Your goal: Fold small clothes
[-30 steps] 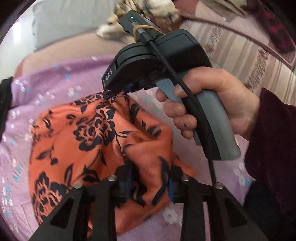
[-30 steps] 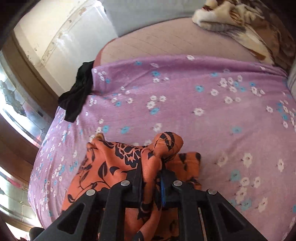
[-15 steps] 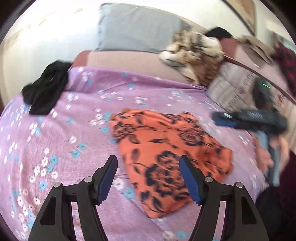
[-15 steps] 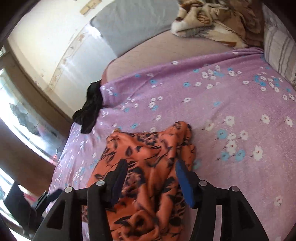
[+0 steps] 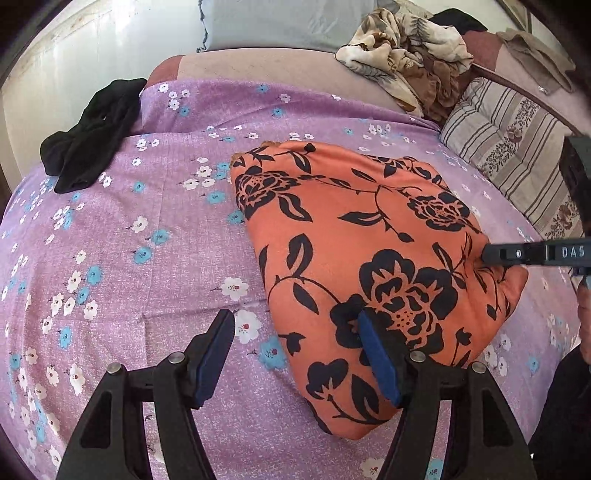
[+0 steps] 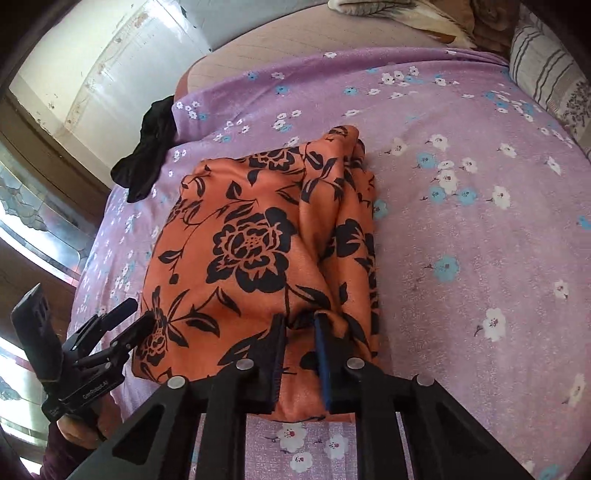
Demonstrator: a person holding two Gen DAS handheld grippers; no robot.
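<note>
R gripper (image 6: 300, 319): jaws nearly together and they've just been closing. A raised fold of the orange cloth (image 6: 251, 240) sits betw. the pads, and we read that as a pinch on the cloth's near right part. In the left wrist view the same tip bites the cloth's right edge, w/ small creases running out from it.

L gripper (image 5: 295, 321): jaws wide apart, having just been opening, nothing gripped. One finger (image 5: 380, 354) is over the cloth's near left edge, the other over bare sheet (image 5: 147, 240). We can't tell if either touches down.

Cloth: orange w/ black flowers and leaves, folded to a rough rectangle, flat on the purple flowered sheet. It lies about mid-bed, nearer the near edge. The right side is bunched in lengthwise ridges, the left side smooth.

Further out, a black garment (image 5: 92, 136) is crumpled at the sheet's far left corner, partly hanging off the bed's edge, well apart from the cloth. Striped cushion (image 5: 506, 147) along the right edge. Brown-and-cream blanket (image 5: 406, 48) heaped at the far right, grey pillow (image 5: 277, 22) at the far edge.
</note>
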